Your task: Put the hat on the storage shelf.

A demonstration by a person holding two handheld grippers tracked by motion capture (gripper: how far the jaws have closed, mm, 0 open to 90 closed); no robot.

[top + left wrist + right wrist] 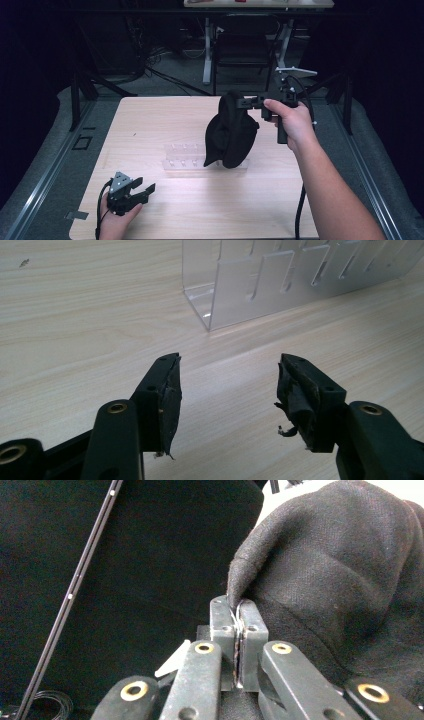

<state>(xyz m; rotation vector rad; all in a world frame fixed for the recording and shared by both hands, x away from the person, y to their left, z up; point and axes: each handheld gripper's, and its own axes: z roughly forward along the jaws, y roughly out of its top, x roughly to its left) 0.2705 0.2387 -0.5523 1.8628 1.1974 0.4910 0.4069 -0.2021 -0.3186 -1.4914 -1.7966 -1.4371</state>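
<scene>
Currently the right gripper (246, 102), clamped on the black fabric cap (231, 132), carries it above the clear acrylic rack (182, 161) mid-table; next, lower it accurately.

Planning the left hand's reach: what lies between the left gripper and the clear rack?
Bare wooden table between the left gripper and the clear rack, seen in the left gripper view.

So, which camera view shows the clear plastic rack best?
The left gripper view: the clear plastic rack is close, its slotted wall and end sharp. In the high view the rack is pale and the hanging black cloth covers its right part. The right gripper view looks at cloth.
</scene>
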